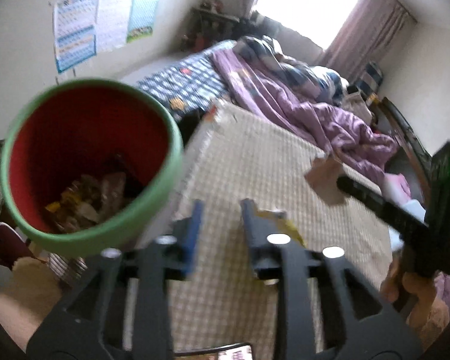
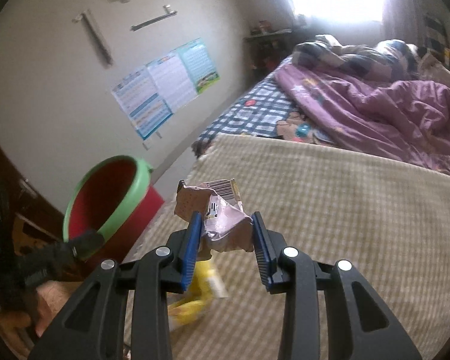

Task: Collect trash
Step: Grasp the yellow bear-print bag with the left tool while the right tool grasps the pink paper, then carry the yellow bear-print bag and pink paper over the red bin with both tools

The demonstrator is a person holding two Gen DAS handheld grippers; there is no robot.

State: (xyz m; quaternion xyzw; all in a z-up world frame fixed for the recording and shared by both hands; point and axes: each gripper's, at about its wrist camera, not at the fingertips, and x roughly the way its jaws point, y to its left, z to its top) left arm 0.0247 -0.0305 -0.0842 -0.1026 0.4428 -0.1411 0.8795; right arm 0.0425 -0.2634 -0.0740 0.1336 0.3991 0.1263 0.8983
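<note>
My right gripper (image 2: 226, 222) is shut on a crumpled pink wrapper (image 2: 222, 210) with a barcode, held above the bed. The left wrist view shows that same wrapper (image 1: 324, 177) at the tip of the right gripper on the right. A yellow wrapper (image 2: 201, 288) lies on the beige blanket under it, and shows just behind my left gripper's right finger (image 1: 285, 225). My left gripper (image 1: 222, 213) stands open with nothing between its pads. To its left is a red bin with a green rim (image 1: 175, 150), tilted, with several wrappers inside.
The bed carries a beige checked blanket (image 2: 345, 210), a purple duvet (image 2: 390, 105) and a blue checked sheet (image 2: 255, 111). The bin (image 2: 141, 186) stands off the bed's left side by the wall with posters (image 2: 165, 90). A person's hand (image 1: 417, 294) holds the right gripper.
</note>
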